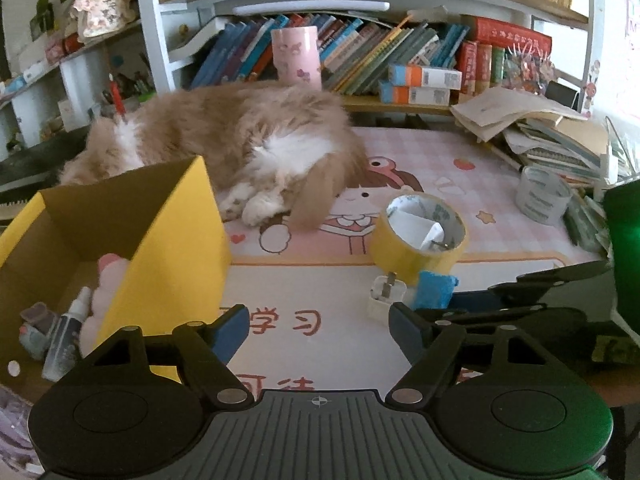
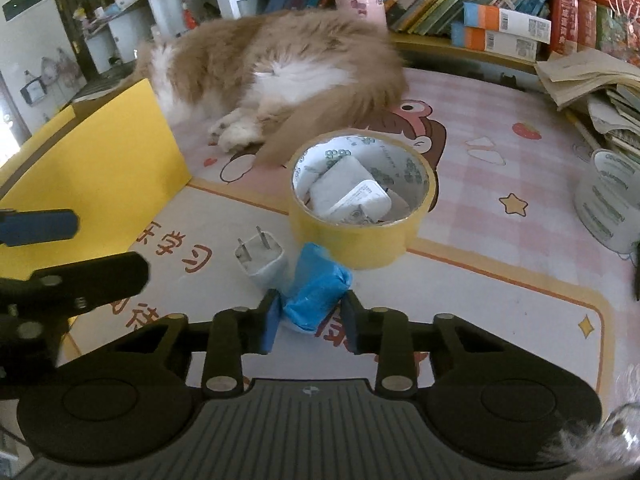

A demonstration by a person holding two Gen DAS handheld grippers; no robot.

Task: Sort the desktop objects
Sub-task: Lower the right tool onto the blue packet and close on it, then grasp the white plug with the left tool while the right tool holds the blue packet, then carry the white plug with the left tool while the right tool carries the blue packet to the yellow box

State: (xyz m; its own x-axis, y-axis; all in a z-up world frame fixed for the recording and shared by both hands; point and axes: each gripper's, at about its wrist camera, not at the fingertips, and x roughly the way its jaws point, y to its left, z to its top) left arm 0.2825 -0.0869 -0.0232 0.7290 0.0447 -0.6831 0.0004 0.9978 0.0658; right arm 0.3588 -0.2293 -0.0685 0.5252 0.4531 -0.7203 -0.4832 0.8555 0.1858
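My right gripper [image 2: 310, 318] has its two fingers on either side of a blue wrapped packet [image 2: 316, 292] that lies on the desk mat; the pads touch its sides. The packet also shows in the left wrist view [image 1: 434, 290]. A white plug adapter [image 2: 262, 258] lies just left of it, prongs up. A yellow tape roll [image 2: 360, 236] stands behind, with a white charger [image 2: 348, 196] inside. My left gripper [image 1: 318, 326] is open and empty over the mat, beside a yellow cardboard box [image 1: 172, 248] that holds a small bottle [image 1: 66, 342] and a pink soft item [image 1: 108, 296].
A fluffy orange and white cat [image 1: 224, 136] lies across the back of the mat, tail near the tape roll. A clear tape roll [image 1: 542, 196] and a stack of papers [image 1: 532, 128] sit at the right. Bookshelves stand behind, with a pink cup [image 1: 296, 58].
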